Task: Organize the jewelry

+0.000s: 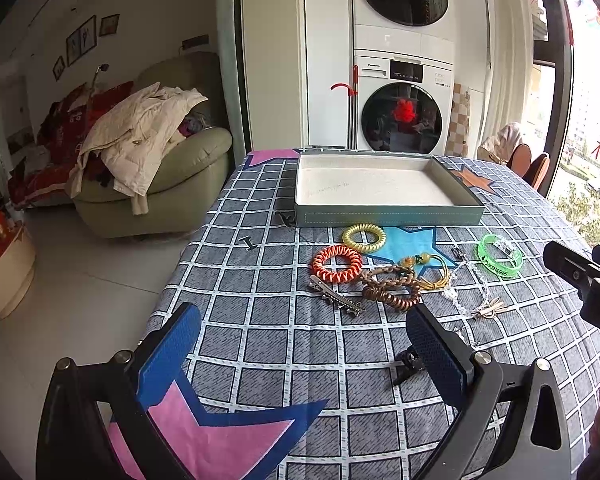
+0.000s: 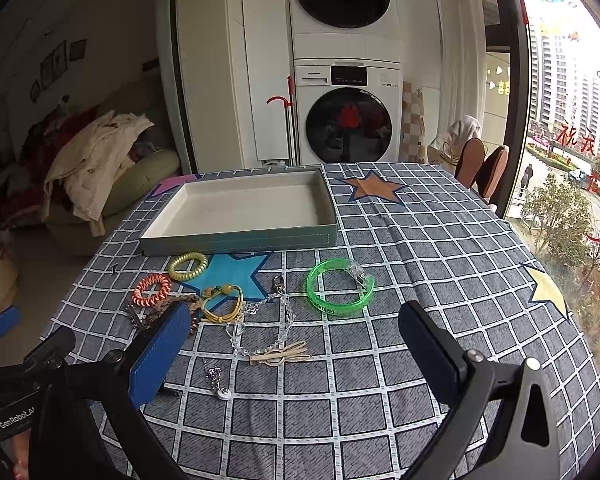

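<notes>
Two hand-held grippers [image 1: 300,344] [image 2: 296,344] wide open, empty | one tray [image 2: 240,236] | three coil hair ties [image 1: 337,265]

Two near wrist views, both facing the tray [image 1: 388,216] across the table [image 2: 440,248].

Grey-green tray [image 2: 236,236] sits flat at my twelve o'clock, pale lining bare. Just in front of it lies the yellow coil hair tie [image 2: 187,265], and the orange-and-white coil tie [image 2: 152,289] at its seven o'clock, close by. A brown braided band [image 1: 392,286] touches the yellow cord bracelet with beads [image 2: 223,303]. Silver hair clip [image 1: 336,301] lies flat at nine o'clock of the braid. The clear bead chain [image 2: 260,328] loops across the cloth; the green bangle [image 2: 339,289] lies flat at its two o'clock, apart.
</notes>
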Tool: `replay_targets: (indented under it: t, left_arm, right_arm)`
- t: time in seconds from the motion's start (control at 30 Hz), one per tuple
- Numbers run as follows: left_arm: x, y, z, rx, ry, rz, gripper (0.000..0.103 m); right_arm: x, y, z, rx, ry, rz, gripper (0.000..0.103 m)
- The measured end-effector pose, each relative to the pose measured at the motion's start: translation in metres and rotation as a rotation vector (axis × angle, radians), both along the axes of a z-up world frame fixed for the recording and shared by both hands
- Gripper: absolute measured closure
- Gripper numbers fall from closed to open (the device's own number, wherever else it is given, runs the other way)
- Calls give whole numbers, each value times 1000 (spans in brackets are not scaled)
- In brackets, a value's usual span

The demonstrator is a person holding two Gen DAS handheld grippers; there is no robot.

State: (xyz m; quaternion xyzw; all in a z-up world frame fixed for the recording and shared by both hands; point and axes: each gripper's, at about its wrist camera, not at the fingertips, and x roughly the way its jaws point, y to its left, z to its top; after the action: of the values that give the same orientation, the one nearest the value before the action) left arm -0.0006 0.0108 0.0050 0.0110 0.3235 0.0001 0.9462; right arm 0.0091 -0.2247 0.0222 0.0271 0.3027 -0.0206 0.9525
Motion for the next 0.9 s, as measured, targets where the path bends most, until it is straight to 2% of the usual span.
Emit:
replay_targets:
  t: [0.9]
  left_arm:
    - [5,0,-5,0,20,4,0]
  right_arm:
    - [2,-1,-3,10,8,-4,0]
